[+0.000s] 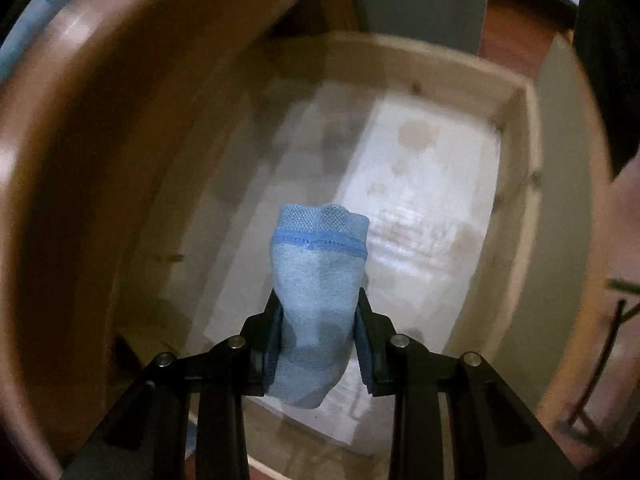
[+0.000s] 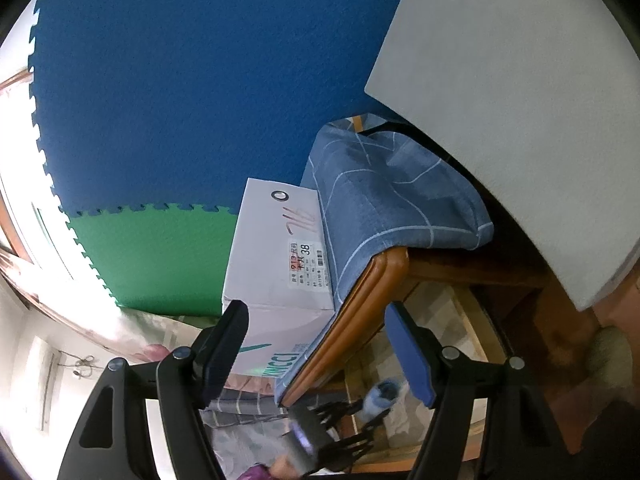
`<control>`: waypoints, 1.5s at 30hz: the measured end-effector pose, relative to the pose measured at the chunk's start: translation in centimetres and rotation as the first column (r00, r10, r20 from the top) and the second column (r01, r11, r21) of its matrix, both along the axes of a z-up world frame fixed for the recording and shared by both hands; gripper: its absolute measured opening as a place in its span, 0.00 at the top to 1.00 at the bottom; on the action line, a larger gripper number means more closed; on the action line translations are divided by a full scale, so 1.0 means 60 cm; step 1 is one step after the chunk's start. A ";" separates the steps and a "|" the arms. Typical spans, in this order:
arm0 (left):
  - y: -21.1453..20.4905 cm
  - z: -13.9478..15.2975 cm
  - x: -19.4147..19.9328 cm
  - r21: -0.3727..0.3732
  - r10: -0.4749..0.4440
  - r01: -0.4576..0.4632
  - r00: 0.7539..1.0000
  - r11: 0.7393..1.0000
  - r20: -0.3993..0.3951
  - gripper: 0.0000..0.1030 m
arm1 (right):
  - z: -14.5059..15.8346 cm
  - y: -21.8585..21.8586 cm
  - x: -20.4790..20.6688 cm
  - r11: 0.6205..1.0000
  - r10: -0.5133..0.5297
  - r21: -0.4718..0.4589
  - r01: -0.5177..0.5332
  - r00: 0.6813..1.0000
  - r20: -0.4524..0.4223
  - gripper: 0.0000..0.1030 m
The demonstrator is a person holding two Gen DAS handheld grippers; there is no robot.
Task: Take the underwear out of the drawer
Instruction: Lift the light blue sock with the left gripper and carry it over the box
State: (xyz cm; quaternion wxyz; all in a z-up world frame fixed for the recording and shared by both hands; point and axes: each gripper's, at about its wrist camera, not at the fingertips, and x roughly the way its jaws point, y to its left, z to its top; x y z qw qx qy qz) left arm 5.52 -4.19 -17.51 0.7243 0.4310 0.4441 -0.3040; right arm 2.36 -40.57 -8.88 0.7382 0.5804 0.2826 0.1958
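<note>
We see blue foam wall mat [image 2: 180, 92], then open wooden drawer [image 1: 516, 128], pale lined floor bare. Our left gripper [image 1: 318, 320] clamps rolled blue underwear [image 1: 318, 276] above drawer floor. Our right gripper [image 2: 316, 344] stands wide, nothing between pads.

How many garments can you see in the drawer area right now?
1: a rolled blue garment held in the left gripper above the drawer. The drawer's near corners are hidden.
</note>
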 end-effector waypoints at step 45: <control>-0.046 0.461 0.109 -0.457 0.461 -0.290 0.826 0.841 0.324 0.71 | 0.021 0.018 -0.003 0.994 0.047 -0.104 -0.045 0.999 0.016 0.29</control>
